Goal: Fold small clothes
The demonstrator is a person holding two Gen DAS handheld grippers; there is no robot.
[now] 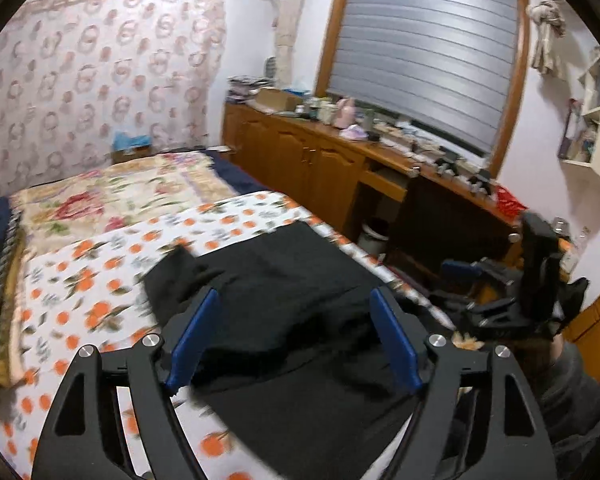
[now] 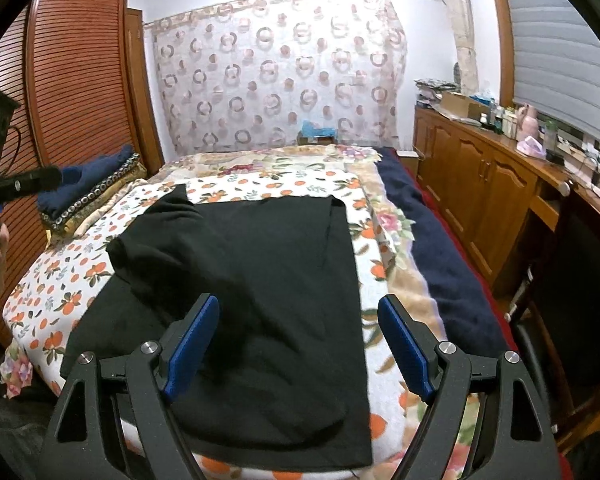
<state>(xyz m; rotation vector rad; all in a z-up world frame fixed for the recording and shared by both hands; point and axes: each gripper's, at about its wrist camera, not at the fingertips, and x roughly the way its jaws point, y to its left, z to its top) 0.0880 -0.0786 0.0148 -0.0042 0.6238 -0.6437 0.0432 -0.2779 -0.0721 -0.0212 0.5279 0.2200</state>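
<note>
A black garment (image 2: 268,264) lies spread on the orange-print sheet (image 2: 56,280) on the bed. Its left part is folded inward into a rumpled hump (image 2: 156,236). My right gripper (image 2: 298,304) hovers open over the garment's near half, its blue pads (image 2: 192,340) clear of the cloth. In the left wrist view the same black garment (image 1: 284,276) fills the space under my left gripper (image 1: 296,300), which stands open with nothing pinched. The right gripper (image 1: 536,280) shows there at the right, in a person's hand.
A floral blanket (image 2: 284,164) and a navy cover (image 2: 432,248) lie beyond and to the right of the sheet. Folded bedding (image 2: 96,188) is stacked by the slatted wardrobe (image 2: 76,80). Low wooden cabinets (image 2: 476,184) with a cluttered top line the right wall under a shuttered window (image 1: 428,52).
</note>
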